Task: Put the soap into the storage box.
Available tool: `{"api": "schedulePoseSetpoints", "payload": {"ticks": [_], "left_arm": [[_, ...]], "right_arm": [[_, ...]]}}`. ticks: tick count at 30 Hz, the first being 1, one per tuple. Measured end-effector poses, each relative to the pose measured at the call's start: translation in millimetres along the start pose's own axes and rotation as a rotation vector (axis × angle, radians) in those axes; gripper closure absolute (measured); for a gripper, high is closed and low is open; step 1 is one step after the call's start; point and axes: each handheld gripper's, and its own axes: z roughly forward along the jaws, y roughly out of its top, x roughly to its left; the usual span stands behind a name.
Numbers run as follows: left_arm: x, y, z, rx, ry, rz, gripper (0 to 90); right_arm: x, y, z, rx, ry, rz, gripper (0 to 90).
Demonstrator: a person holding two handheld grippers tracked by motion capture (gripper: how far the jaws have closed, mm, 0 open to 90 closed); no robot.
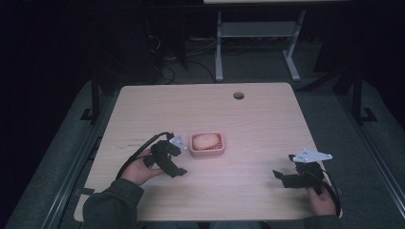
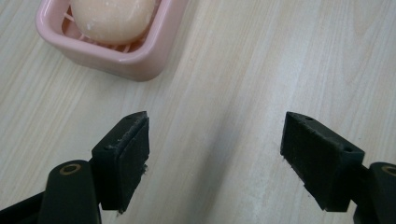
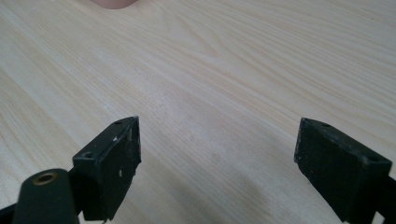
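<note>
Left tongs (image 1: 177, 168) hover low over the surface (image 1: 258, 114) just left and near of the dish (image 1: 207, 144), their jaws spread wide with nothing between them. Right tongs (image 1: 282, 177) sit well apart at the near right, also spread and empty. From the high view the dish lies about mid-surface, pink, with the soap (image 1: 205, 141) lying in it, and a round hole (image 1: 238, 95) shows near the far edge. Left gripper view brings the dish (image 2: 135, 63) close at its upper left, beyond the left tongs (image 2: 215, 156), and shows the soap (image 2: 112, 18) resting on ribs inside, which the high view is too small to tell. Right gripper view, over the right tongs (image 3: 217, 163), shows bare wood grain and just a pink sliver of the dish (image 3: 114, 3) at the top edge.
</note>
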Motion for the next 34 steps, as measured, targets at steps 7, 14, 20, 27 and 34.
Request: {"api": "schedulePoseSetpoints", "payload": {"ticks": [7,14,20,27,34], "left_arm": [[-3.3,-14.3,-2.8,-0.003,0.005,-0.011,23.1],[-5.9,-28.0,-3.7,-0.007,0.007,-0.022,23.1],[-7.9,-36.9,-3.4,-0.016,0.013,-0.042,23.2],[-11.8,-47.8,-5.5,-0.018,0.021,-0.055,23.1],[-23.2,-64.3,-6.8,-0.01,0.038,-0.054,22.9]], "right_arm": [[-1.3,-0.9,-0.4,0.001,-0.006,0.001,14.1],[-2.1,-1.5,-0.9,0.0,-0.009,0.004,14.1],[-2.6,-1.9,-1.2,-0.001,-0.013,0.003,14.1],[-2.2,-2.2,-0.9,0.003,-0.012,0.006,14.1],[-1.8,-2.5,-1.1,0.007,-0.009,0.006,14.2]]}}
